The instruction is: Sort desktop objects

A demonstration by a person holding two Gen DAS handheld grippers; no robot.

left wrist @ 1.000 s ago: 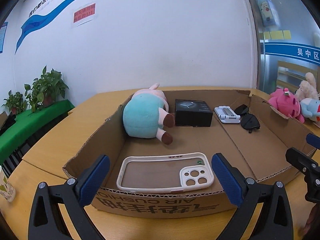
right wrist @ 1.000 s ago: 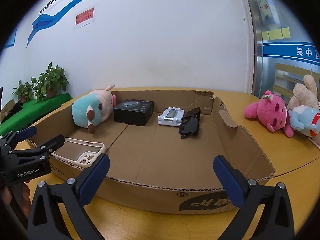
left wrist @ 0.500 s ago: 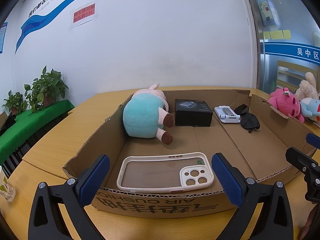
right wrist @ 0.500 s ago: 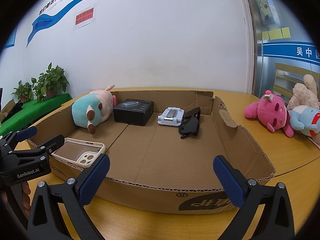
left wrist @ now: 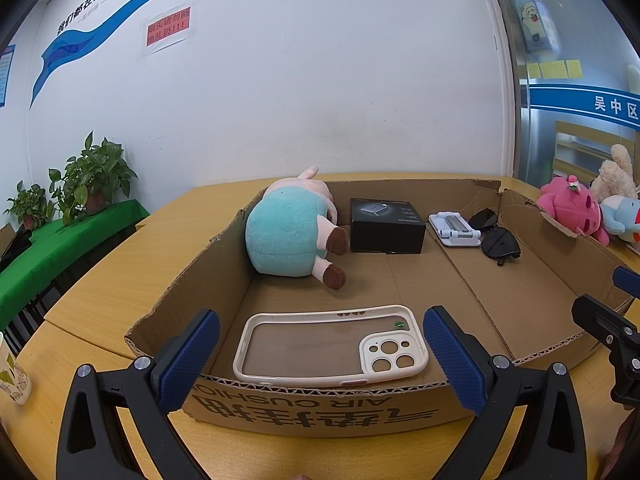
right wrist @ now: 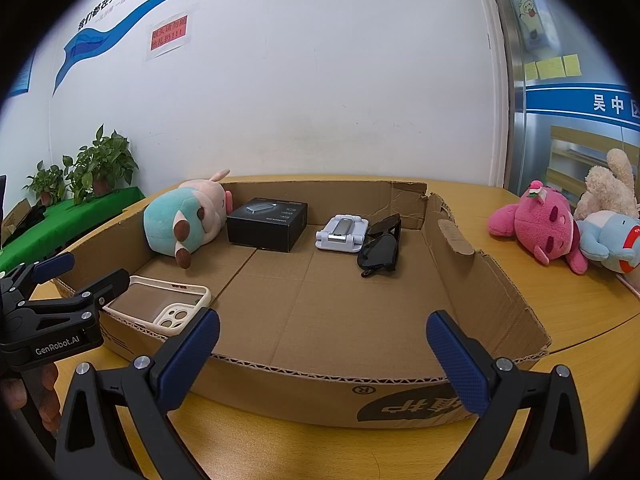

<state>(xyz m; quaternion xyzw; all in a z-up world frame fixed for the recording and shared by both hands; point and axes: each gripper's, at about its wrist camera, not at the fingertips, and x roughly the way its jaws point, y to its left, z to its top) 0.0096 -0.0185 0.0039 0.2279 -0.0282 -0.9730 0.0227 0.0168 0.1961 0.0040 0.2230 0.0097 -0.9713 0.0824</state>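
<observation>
A shallow cardboard box (left wrist: pixel 312 410) (right wrist: pixel 400 396) lies on the wooden table. Inside it are a cream phone case (left wrist: pixel 332 346) (right wrist: pixel 160 306) near the front left, a teal-and-pink plush pig (left wrist: pixel 292 232) (right wrist: pixel 184 220), a black box (left wrist: pixel 386 226) (right wrist: pixel 268 224), a white phone stand (left wrist: pixel 454 229) (right wrist: pixel 342 234) and black sunglasses (left wrist: pixel 498 240) (right wrist: pixel 380 250) at the back. My left gripper (left wrist: pixel 320 354) is open and empty just before the box's front wall, facing the phone case. My right gripper (right wrist: pixel 322 356) is open and empty before the front wall further right.
A pink plush (right wrist: pixel 540 226), a beige plush (right wrist: pixel 608 184) and a light blue plush (right wrist: pixel 612 240) lie on the table right of the box. A paper cup (left wrist: pixel 12 376) stands at the far left. Potted plants (left wrist: pixel 92 178) stand on a green table by the wall.
</observation>
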